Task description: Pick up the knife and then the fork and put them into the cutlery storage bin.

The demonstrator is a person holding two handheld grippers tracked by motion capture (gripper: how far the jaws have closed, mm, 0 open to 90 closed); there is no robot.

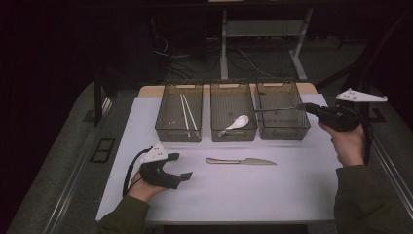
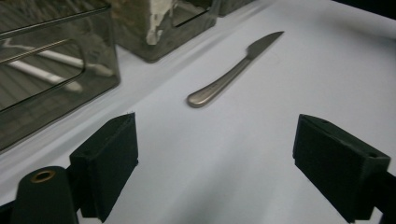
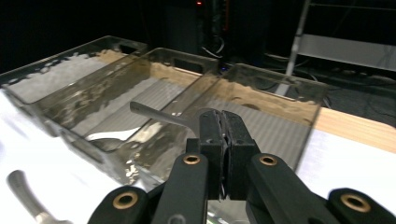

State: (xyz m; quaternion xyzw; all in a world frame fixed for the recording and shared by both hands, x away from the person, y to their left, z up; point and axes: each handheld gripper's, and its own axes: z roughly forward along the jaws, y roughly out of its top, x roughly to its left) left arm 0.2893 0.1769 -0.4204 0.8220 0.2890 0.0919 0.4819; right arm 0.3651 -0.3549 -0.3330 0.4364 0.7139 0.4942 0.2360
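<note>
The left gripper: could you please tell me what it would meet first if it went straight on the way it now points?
Probably the knife. In its own view the left gripper has open jaws with nothing between them, and the knife's handle end lies ahead on the white table, nearest the gripper. Depth is hard to judge, so it could pass above it.

white desk [image 1: 292, 190]: three clear bins [image 1: 233, 111] in a row at back, knife [image 1: 241, 161] lying in front
</note>
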